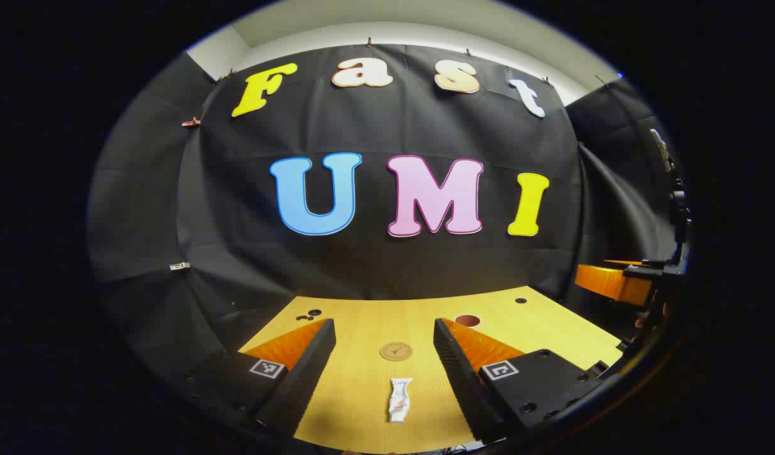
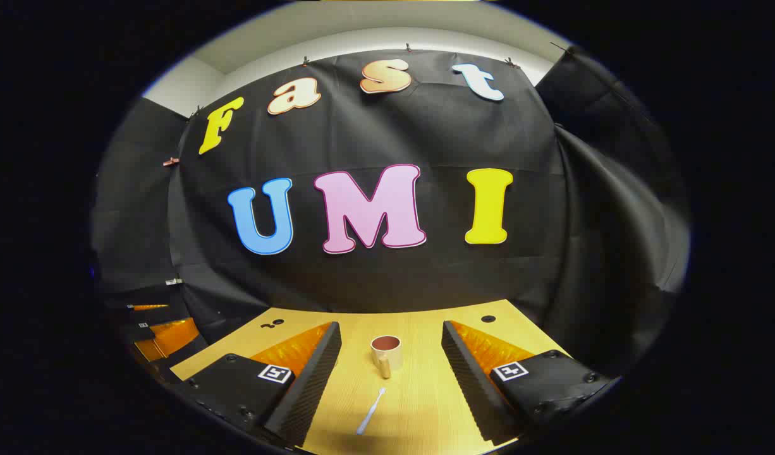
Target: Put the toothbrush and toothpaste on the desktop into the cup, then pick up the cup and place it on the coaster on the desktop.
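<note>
Left gripper (image 1: pixel 381 354): jaws spread wide, holding nothing, touching nothing, hovering above the near edge of the wooden surface (image 1: pixel 552 328).

Toothpaste (image 1: pixel 399 399) lies flat between the left jaws in the left gripper view, close to the near edge. Its long axis runs roughly near-to-far, along the line of the fingers. To pinch it across its width, the jaws look about rightly turned already; mostly a descent is needed.

Coaster (image 1: pixel 396 351) sits just beyond the toothpaste, toward the middle of the surface, bare. Cup partly hidden behind the left gripper's right finger in that view; its rim shows farther back.

Right gripper (image 2: pixel 390 360): jaws likewise spread wide, empty, clear of everything.

Toothbrush (image 2: pixel 370 411) lies flat between the right jaws near the near edge, long axis slightly slanted, one end angled toward the cup (image 2: pixel 386 355). Cup stands upright farther in, handle facing the near edge, nothing visible inside.

Judgement: task not yet begun. Each item lies nearest its own gripper: toothpaste to the left, toothbrush and cup to the right.
</note>
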Action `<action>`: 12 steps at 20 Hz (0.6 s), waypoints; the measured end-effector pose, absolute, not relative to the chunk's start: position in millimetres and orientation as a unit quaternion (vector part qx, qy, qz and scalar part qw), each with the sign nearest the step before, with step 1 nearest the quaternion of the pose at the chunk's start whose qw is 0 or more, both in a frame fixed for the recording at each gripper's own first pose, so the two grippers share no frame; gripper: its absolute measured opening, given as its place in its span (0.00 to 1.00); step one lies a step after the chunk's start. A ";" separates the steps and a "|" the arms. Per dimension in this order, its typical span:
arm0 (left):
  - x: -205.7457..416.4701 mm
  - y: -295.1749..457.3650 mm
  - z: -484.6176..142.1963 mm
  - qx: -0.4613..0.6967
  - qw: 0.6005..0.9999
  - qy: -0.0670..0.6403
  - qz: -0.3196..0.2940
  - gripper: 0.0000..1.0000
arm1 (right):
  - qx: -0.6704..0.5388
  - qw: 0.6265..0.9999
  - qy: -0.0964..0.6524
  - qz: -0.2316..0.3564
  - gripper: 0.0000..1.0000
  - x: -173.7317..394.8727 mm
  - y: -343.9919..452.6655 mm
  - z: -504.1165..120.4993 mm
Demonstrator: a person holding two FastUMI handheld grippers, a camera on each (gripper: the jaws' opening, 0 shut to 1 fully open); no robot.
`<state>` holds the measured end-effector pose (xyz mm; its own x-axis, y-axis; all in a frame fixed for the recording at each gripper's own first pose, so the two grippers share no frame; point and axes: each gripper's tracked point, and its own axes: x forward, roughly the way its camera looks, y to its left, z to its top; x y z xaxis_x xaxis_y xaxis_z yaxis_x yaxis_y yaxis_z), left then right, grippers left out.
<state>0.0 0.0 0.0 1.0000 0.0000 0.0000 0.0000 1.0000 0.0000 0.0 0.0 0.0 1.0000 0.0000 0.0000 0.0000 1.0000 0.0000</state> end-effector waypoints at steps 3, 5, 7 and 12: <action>3.4 -1.7 -3.6 0.003 1.000 0.004 -0.004 0.97 | 0.001 1.000 0.002 0.006 0.98 3.9 4.7 -2.0; 4.3 0.4 -7.9 0.006 1.000 0.008 -0.003 0.97 | -0.001 1.000 0.005 0.008 0.98 6.6 7.3 -5.2; 5.6 -0.4 -14.6 0.001 1.000 0.014 -0.005 0.97 | 0.001 1.000 0.011 0.012 0.98 8.1 9.9 -8.9; 6.1 0.2 -35.1 -0.003 0.999 0.036 -0.006 0.97 | 0.009 1.000 0.021 0.018 0.98 12.0 12.5 -15.6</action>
<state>6.1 0.2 -35.1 0.9973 -0.0127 -0.0722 0.0124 0.9999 -0.0055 12.0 12.5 -15.6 0.9985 0.0364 -0.0419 -0.0356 0.9992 0.0196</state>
